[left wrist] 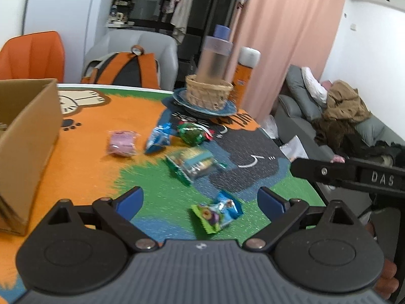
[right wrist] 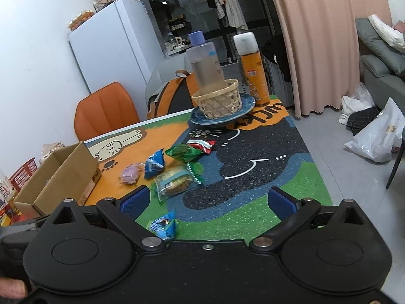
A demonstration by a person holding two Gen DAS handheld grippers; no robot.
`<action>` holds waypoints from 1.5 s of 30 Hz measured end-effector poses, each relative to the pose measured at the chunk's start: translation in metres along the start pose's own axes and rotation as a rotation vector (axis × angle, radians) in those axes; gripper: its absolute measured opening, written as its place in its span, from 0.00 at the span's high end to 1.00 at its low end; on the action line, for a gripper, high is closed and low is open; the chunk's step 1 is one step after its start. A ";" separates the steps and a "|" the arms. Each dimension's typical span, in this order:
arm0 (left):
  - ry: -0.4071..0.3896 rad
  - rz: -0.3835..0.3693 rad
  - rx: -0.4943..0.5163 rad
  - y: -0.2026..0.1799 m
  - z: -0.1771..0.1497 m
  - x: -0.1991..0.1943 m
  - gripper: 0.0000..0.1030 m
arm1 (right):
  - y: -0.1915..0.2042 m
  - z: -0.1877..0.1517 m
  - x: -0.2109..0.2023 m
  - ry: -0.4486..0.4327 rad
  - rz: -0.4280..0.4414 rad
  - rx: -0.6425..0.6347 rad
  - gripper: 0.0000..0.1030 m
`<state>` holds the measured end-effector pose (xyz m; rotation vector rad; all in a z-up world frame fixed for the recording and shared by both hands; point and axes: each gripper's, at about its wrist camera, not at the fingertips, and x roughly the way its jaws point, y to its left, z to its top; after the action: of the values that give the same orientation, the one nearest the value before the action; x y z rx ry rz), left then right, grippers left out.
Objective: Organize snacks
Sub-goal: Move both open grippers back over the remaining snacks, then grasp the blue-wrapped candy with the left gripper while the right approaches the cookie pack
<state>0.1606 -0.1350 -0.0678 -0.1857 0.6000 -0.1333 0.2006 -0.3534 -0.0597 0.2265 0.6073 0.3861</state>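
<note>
Lying just ahead of left gripper (left wrist: 200, 200), nearest snack packet (left wrist: 216, 214) slants diagonally; both grippers' fingers spread, empty; right gripper (right wrist: 207, 201) farther.

left gripper (left wrist: 200, 197): jaws wide apart, empty | right gripper (right wrist: 206, 200): jaws wide apart, empty

Five wrapped snacks (right wrist: 174, 182) lie on the mat; one cardboard box (right wrist: 58, 174), one wicker basket (right wrist: 217, 101), two bottles (right wrist: 205, 60).
</note>
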 end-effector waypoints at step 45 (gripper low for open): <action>-0.021 0.070 -0.122 0.063 0.000 0.027 0.75 | 0.042 -0.003 0.082 0.101 0.075 -0.110 0.14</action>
<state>0.1867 -0.0786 -0.0956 -0.2835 0.5937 -0.0267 0.2488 -0.2814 -0.0904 0.1255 0.6755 0.5045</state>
